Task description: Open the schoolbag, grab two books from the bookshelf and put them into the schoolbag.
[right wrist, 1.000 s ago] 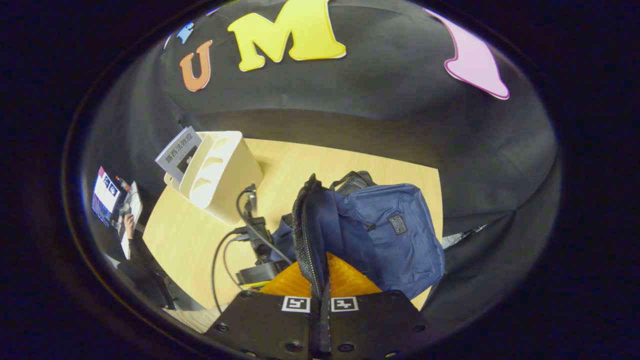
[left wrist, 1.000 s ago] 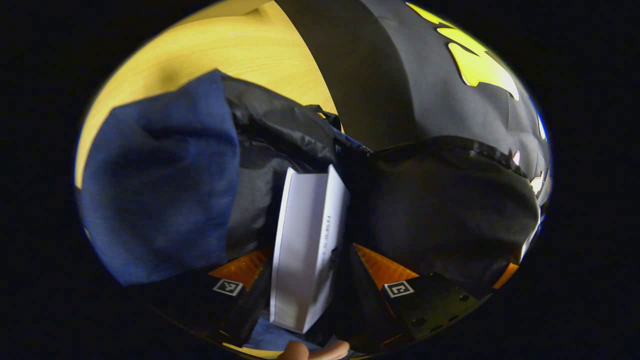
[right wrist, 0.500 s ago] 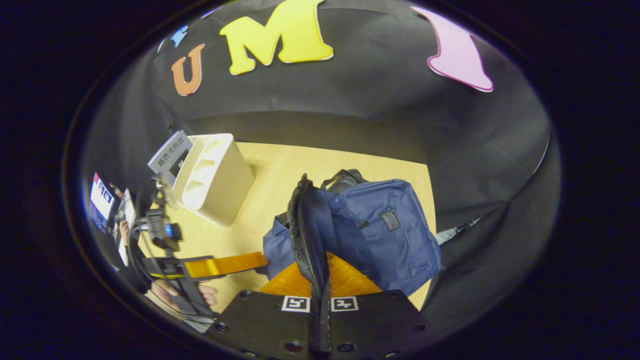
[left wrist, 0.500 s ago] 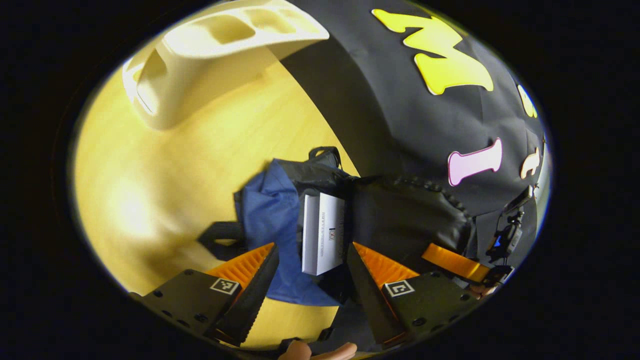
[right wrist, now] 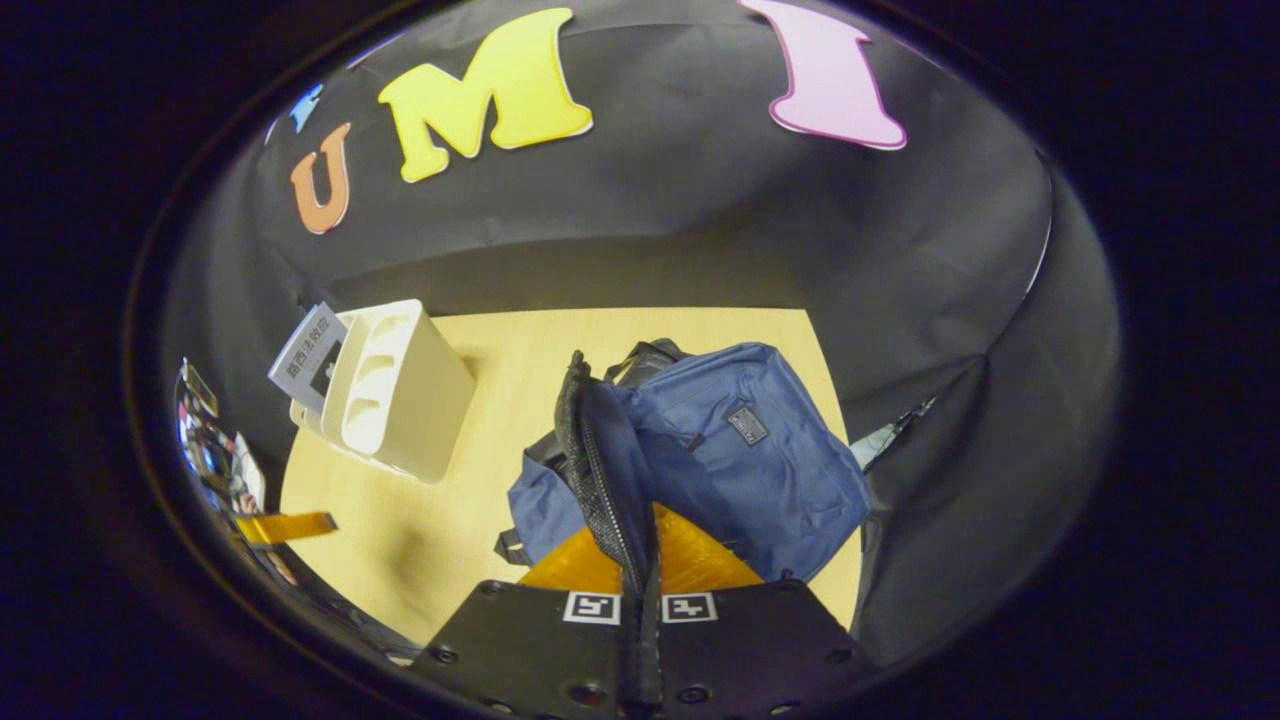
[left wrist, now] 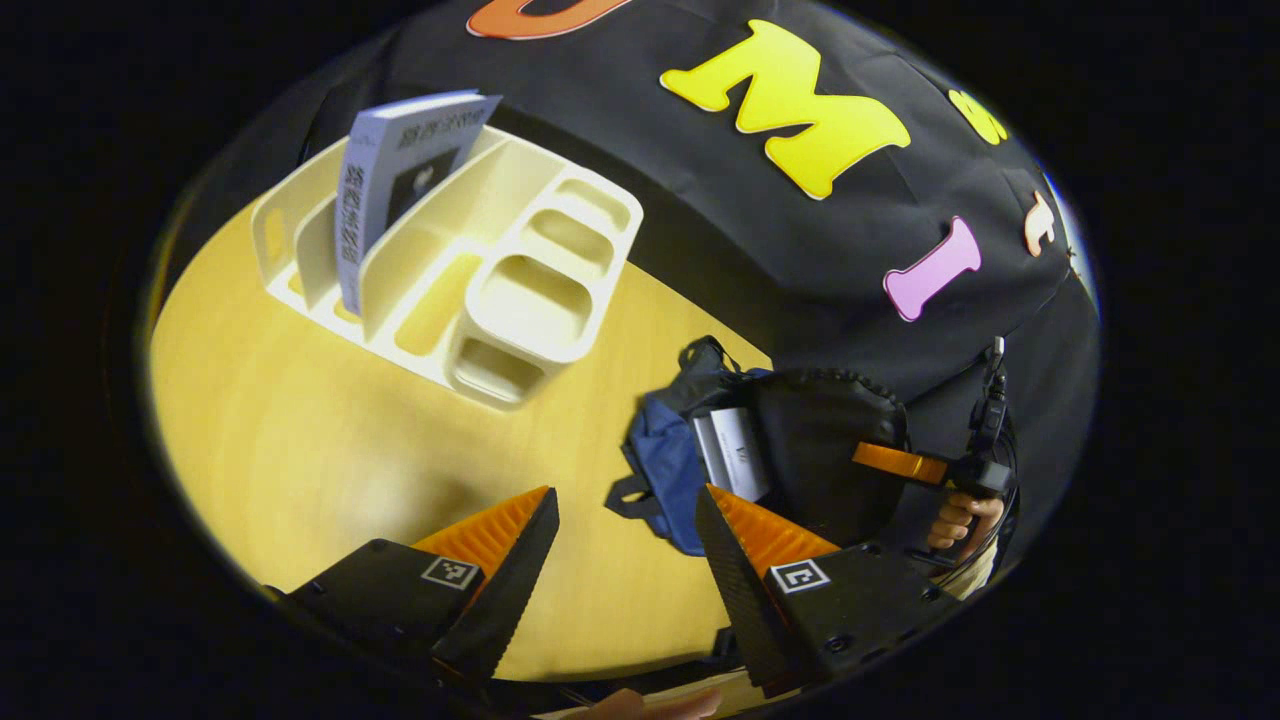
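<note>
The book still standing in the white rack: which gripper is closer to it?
Left. The left gripper hangs open over the table, facing the book. The right gripper is clamped on the schoolbag's flap, farther away.

The blue schoolbag (right wrist: pixel 740 450) is standing open on the wooden table, its zippered flap edge (right wrist: pixel 610 500) running up from between the right gripper's closed fingers (right wrist: pixel 640 640). A white book (left wrist: pixel 735 450) is sitting upright inside it, just beyond the left gripper's spread fingers (left wrist: pixel 625 540). Farther ahead of those fingers, to their left, the cream bookshelf (left wrist: pixel 520 300) is holding a second book (left wrist: pixel 385 180), leaning in a slot.
</note>
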Tool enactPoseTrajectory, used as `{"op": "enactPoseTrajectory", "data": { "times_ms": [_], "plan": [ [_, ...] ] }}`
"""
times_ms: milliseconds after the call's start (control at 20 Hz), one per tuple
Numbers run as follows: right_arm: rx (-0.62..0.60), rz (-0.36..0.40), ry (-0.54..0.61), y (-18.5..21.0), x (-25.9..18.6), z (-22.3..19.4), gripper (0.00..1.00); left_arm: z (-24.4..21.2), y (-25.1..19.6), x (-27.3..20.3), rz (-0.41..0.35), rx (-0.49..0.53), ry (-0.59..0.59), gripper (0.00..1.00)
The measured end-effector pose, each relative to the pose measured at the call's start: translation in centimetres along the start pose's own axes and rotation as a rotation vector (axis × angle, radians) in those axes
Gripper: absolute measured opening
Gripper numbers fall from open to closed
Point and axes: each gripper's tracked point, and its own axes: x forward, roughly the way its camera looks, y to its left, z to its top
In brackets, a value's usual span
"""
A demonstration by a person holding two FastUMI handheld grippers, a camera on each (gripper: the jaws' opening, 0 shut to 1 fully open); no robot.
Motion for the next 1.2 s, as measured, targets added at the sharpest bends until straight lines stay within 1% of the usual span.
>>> {"op": "enactPoseTrajectory", "data": {
  "times_ms": [200, 250, 400, 500, 650, 900, 1050, 1100, 1150, 1200],
  "plan": [
    [0.019, -0.019, -0.001, 0.8, 0.1, -0.5, 0.01, 5.9, 4.6, -2.9, 0.123, 0.139, -0.057, 0.90],
    [0.026, -0.025, -0.003, 1.0, 0.0, -0.6, 0.01, 7.5, 5.4, -3.5, 0.143, 0.173, -0.075, 0.90],
    [0.032, -0.045, -0.003, 1.6, -0.1, -0.5, 0.01, 12.0, 7.8, -4.8, 0.195, 0.240, -0.093, 0.89],
    [0.020, -0.063, -0.009, 1.7, -0.4, -0.2, 0.01, 15.2, 9.1, -5.3, 0.230, 0.303, -0.114, 0.89],
    [0.015, -0.078, -0.003, 1.7, -0.6, -0.4, 0.00, 19.9, 10.3, -5.2, 0.269, 0.374, -0.133, 0.88],
    [0.032, -0.086, 0.003, 1.9, -0.5, -0.4, 0.01, 25.0, 11.8, -3.1, 0.310, 0.422, -0.102, 0.87],
    [0.043, -0.084, 0.011, 1.8, -0.3, -0.5, 0.01, 26.4, 13.4, -0.7, 0.350, 0.413, -0.035, 0.85],
    [0.044, -0.085, 0.013, 1.7, -0.2, -0.4, 0.01, 26.8, 13.5, 0.3, 0.337, 0.392, -0.012, 0.85],
    [0.044, -0.089, 0.010, 1.7, -0.2, -0.3, 0.01, 27.1, 13.7, 1.2, 0.333, 0.368, 0.015, 0.92],
    [0.040, -0.088, 0.006, 1.7, -0.3, -0.2, 0.01, 27.4, 14.7, 2.0, 0.343, 0.349, 0.041, 0.84]
  ]
}}
